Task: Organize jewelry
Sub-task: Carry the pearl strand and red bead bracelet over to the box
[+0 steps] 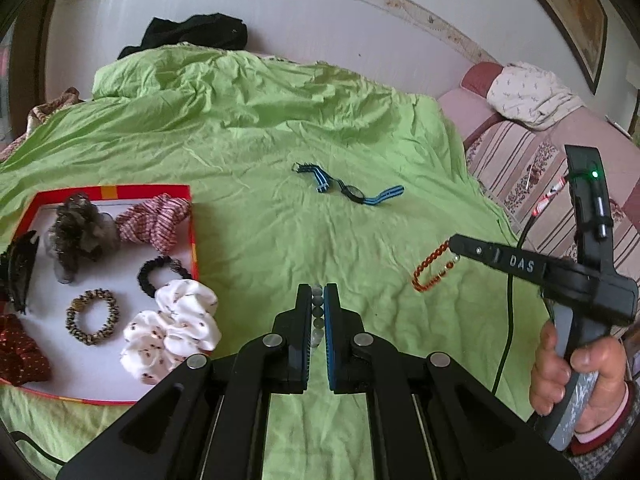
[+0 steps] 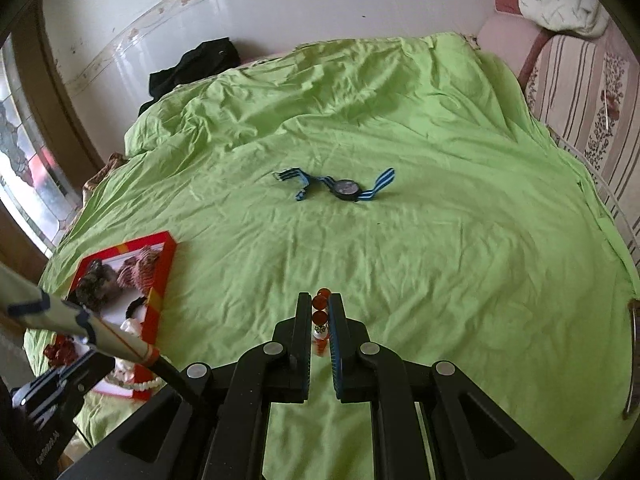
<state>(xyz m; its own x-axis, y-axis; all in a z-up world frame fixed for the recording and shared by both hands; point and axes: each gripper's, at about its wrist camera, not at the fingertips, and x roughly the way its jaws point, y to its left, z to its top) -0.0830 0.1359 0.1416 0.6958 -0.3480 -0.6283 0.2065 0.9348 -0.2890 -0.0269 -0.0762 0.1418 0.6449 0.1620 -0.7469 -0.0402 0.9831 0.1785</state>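
Note:
My left gripper (image 1: 318, 292) is shut on a string of pale grey beads (image 1: 317, 314) that runs between its pads. At the right of the left wrist view, my right gripper (image 1: 454, 245) holds an orange-red bead bracelet (image 1: 430, 274), which dangles from its tip just above the sheet. In the right wrist view the same gripper (image 2: 320, 300) is shut on those orange-red beads (image 2: 320, 310). A watch (image 1: 352, 192) (image 2: 346, 189) with a blue striped strap lies flat mid-bed, beyond both grippers. A red-rimmed tray (image 1: 193, 224) (image 2: 158, 300) of hair ties sits at the left.
The tray holds several scrunchies, among them a white one (image 1: 176, 328), a black one (image 1: 160, 276) and a striped pink one (image 1: 156, 220). A wrinkled green sheet (image 1: 240, 128) covers the bed. Dark clothing (image 1: 192, 34) lies by the wall. A striped mattress (image 1: 516, 160) shows at the right.

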